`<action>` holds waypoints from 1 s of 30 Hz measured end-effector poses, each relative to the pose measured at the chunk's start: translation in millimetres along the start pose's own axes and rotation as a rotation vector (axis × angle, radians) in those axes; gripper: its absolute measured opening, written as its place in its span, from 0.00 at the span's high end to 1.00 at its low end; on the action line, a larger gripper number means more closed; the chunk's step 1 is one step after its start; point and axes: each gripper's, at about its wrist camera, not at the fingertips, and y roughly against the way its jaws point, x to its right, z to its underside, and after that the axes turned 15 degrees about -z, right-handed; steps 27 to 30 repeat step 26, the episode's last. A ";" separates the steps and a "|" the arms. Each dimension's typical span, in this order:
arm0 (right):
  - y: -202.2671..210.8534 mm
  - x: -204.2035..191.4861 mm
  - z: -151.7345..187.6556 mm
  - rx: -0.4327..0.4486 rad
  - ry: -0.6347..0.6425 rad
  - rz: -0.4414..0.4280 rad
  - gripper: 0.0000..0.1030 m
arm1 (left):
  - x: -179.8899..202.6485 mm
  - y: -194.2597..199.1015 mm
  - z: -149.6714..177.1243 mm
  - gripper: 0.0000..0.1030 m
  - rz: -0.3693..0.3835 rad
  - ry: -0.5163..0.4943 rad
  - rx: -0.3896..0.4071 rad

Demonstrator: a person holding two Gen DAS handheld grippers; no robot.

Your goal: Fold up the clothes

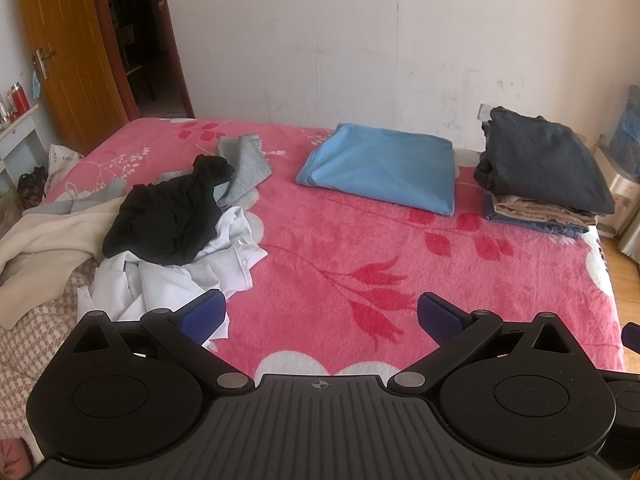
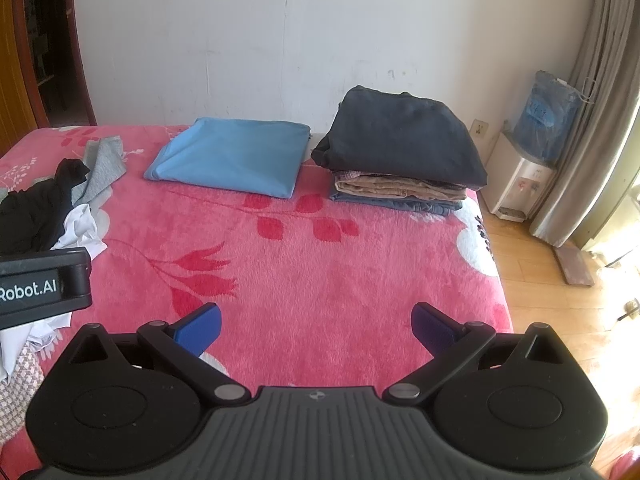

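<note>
Across the bed (image 1: 340, 248), the unfolded heap (image 1: 168, 224) runs off-frame left, its lower layers buried. Folded stack (image 2: 404, 152) and blue garment (image 2: 232, 156) sit far back. Left tongs (image 1: 320, 316) and right tongs (image 2: 316, 324) gape wide, empty.

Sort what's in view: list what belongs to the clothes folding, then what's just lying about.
Job: crumpled black garment, rumpled white shirt, grey knit garment, folded blue cloth, stack of folded clothes.

Lying about: white water dispenser, red bottle.
</note>
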 end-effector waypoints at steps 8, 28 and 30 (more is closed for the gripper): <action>0.0 0.6 0.3 -0.001 -0.001 -0.001 0.00 | 1.3 0.5 0.4 0.00 0.002 -0.001 -0.003; -3.4 2.8 -1.2 -0.004 -0.005 0.000 0.00 | 4.3 -0.9 -0.2 0.00 -0.004 -0.010 -0.004; -3.4 2.8 -1.2 -0.004 -0.005 0.000 0.00 | 4.3 -0.9 -0.2 0.00 -0.004 -0.010 -0.004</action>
